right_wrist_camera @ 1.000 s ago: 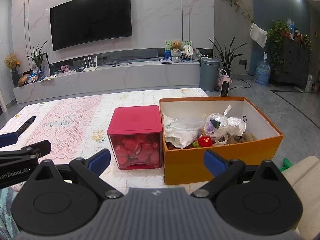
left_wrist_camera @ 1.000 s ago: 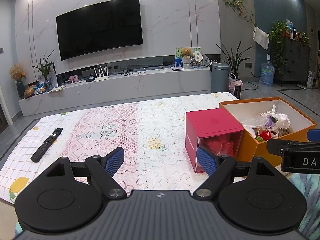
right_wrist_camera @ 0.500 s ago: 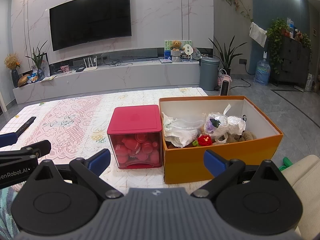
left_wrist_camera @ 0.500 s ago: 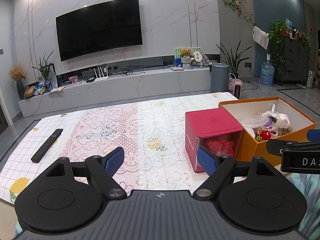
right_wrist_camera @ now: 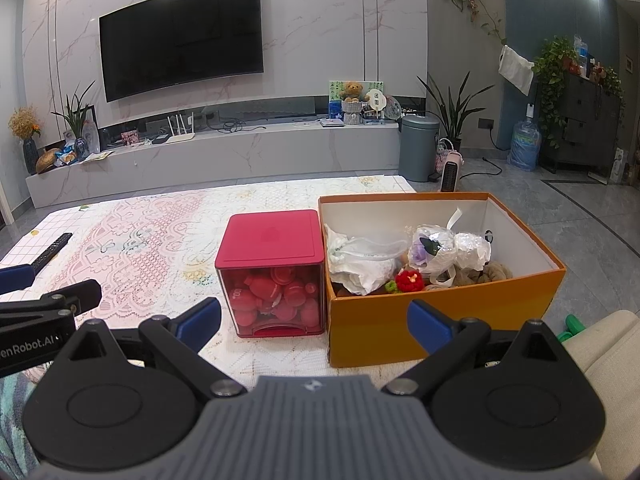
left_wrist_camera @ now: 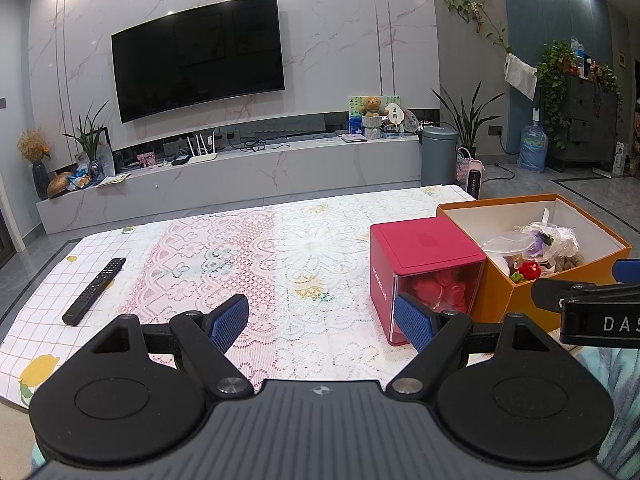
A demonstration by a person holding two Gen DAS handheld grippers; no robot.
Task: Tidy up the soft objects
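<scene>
You are holding both grippers, left gripper (left_wrist_camera: 320,322) and right gripper (right_wrist_camera: 314,326), wide open and empty, and nothing is moving since a second ago. The soft things (right_wrist_camera: 416,258) are sitting in the orange box (right_wrist_camera: 440,320), beside the red box (right_wrist_camera: 272,240).

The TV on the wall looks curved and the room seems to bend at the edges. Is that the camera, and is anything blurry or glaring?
Left wrist view: fisheye bends the TV and wall lines; ceiling spotlights flare at top left. Right wrist view: same bending, dark corners; the orange box and red box stay sharp, while the open right claw looms large at the bottom.
</scene>
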